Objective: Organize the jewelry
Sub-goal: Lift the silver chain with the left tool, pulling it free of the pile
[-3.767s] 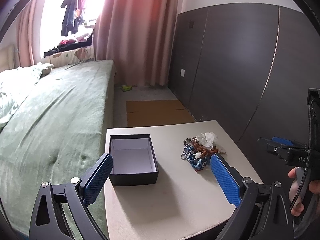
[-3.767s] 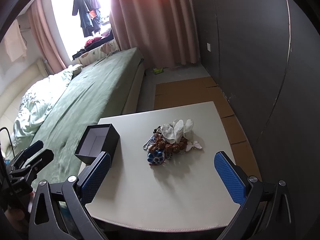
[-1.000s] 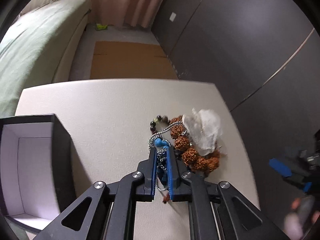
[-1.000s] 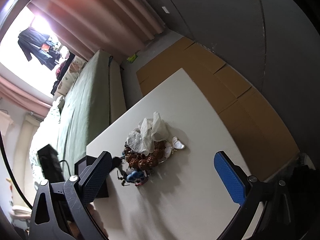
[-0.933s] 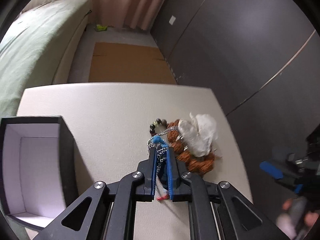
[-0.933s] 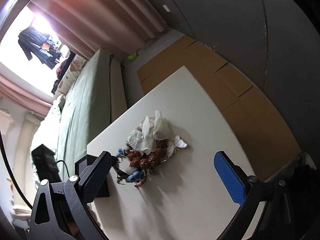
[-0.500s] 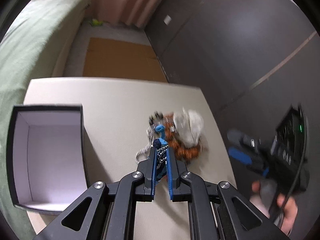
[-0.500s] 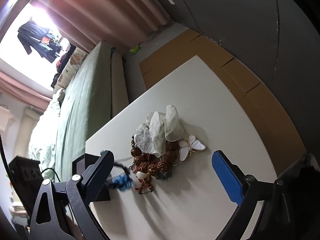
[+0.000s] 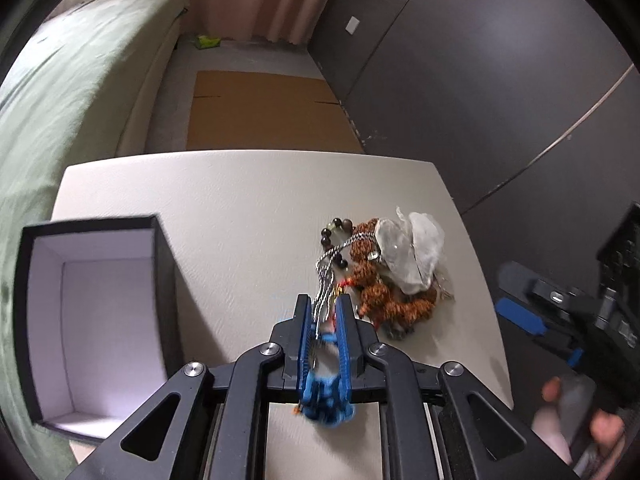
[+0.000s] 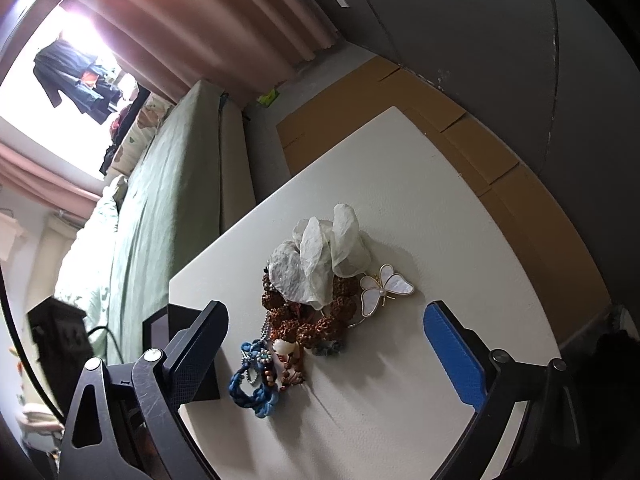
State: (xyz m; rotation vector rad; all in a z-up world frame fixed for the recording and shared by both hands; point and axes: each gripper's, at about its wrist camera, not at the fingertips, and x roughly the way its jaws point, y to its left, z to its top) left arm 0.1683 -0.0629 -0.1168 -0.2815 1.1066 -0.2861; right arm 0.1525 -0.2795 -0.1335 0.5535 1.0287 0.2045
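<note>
Table (image 9: 240,208): left jaws opening w/ blue bracelet (image 9: 326,398) between; right jaws apart.

On the table (image 9: 224,200), an open box (image 9: 92,312) sits at the left edge beside the bed (image 9: 60,92), a heap of jewelry (image 9: 384,276) lies to its right, and flattened cardboard (image 9: 264,112) lies on the floor beyond the table's far edge.
</note>
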